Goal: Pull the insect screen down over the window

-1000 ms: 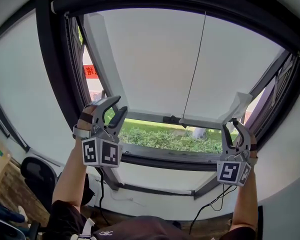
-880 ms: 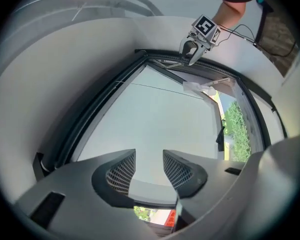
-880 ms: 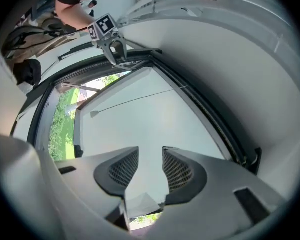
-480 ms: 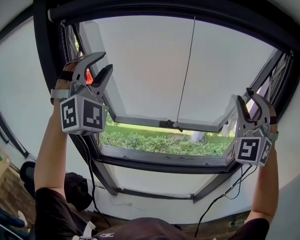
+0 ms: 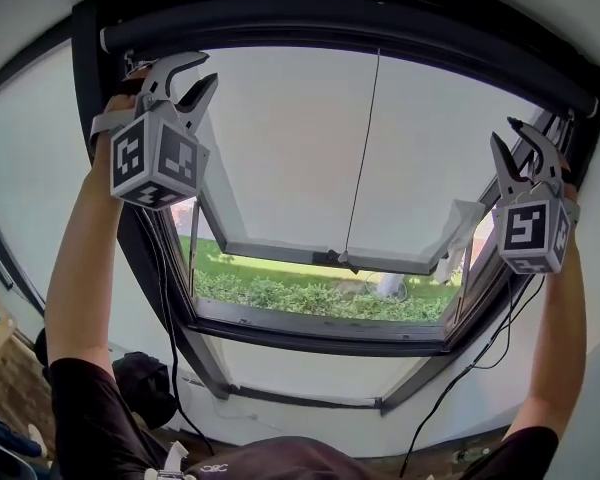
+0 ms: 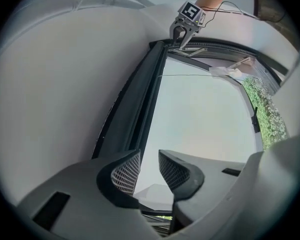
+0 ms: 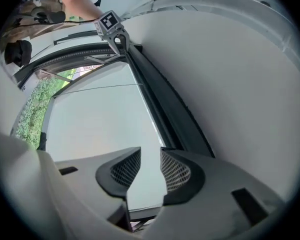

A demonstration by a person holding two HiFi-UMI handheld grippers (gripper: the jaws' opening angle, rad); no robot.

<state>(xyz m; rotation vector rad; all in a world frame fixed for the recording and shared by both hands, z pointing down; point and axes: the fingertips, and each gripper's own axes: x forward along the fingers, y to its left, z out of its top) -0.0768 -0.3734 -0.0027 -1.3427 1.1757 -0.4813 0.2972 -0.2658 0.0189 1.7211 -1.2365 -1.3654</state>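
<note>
- Nearest: left forearm (image 5: pixel 85 268) and right forearm (image 5: pixel 560 348) are raised steeply, one up each side of the window frame (image 5: pixel 310 330). Black cables (image 5: pixel 166 298) hang from the grippers past the frame's lower corners.
- Left gripper (image 5: pixel 212 67) is at the frame's top left corner, marker cube toward the camera, tips angled up and inward. It sits just under the left end of the insect screen housing (image 5: pixel 360 26); contact cannot be told.
- Left jaws are apart with a narrow gap and have just been closing. Nothing is between the pads (image 6: pixel 124 171); only glass and the frame's edge show through the gap.
- Right gripper (image 5: pixel 502 130) is at the frame's top right corner, tips up and tilted inward, close beside the housing's right end.
- Right jaws are also apart and have just been closing. The pads (image 7: pixel 176 173) are bare, with glass behind the gap.
- The insect screen is not yet pulled down. Its dark housing runs the full length of the frame's top edge.
- Room: there is open span along the housing between the two grippers. The white wall (image 5: pixel 30 168) lies close outside both sides of the frame.
- Inside the frame the sash (image 5: pixel 310 258) is tilted outward. A thin cord (image 5: pixel 362 148) runs from the frame's top middle down to the sash's lower rail.
- A white wrap (image 5: pixel 465 223) is at the sash's lower right corner, near the frame's right side.
- Farthest: grass (image 5: pixel 310 293) shows above the frame's bottom edge.
</note>
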